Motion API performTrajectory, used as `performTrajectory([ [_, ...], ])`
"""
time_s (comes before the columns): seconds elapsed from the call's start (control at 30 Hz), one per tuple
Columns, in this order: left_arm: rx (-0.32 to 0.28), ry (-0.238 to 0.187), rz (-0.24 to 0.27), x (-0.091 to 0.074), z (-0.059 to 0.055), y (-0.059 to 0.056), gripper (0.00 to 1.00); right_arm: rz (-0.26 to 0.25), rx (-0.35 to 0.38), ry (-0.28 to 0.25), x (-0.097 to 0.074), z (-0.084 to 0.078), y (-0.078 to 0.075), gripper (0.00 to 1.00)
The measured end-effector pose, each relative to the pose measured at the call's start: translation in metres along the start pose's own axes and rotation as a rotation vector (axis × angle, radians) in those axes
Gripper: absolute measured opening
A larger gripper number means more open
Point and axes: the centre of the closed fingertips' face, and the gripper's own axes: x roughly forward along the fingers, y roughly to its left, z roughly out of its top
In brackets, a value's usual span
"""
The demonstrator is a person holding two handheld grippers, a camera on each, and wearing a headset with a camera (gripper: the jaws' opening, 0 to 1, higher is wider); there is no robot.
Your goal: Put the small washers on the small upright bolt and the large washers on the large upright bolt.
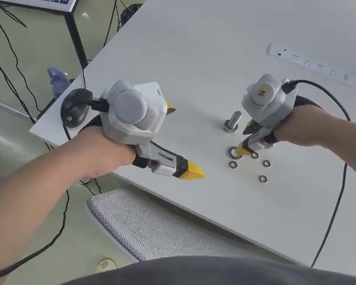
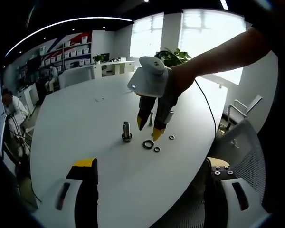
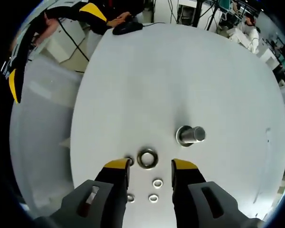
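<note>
Your right gripper (image 3: 151,165) points down at the white tabletop (image 3: 180,71). Its yellow-tipped jaws stand partly apart with nothing gripped between them. The large flat steel ring washer (image 3: 147,158) lies on the table just ahead of the gap between the two tips. You cannot tell from these views whether the tips touch the surface.

Several small steel washers (image 3: 157,183) lie loose around that gripper, one of them half hidden by a jaw. The thick steel bolt (image 3: 190,135) stands upright on its hex head, near the large washer but apart from it, off to one side of the gripper.

Your left gripper (image 2: 148,162) is held well back near the table edge. Its jaws are spread wide and empty, aimed towards the bolt and washers.

A white power strip (image 1: 311,64) lies farther across the table.
</note>
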Motion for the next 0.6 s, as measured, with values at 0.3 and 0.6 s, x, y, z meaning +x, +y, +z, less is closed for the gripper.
performTrajectory([
  [0.3,-0.004,-0.001,0.003,0.0,0.001,0.001,0.93,-0.017,0.025,0.021,0.017,-0.008,0.002,0.37],
  [0.6,-0.007,0.01,-0.005,0.001,-0.005,-0.002,0.92,-0.036,0.075,0.016,0.021,-0.01,-0.003,0.36],
])
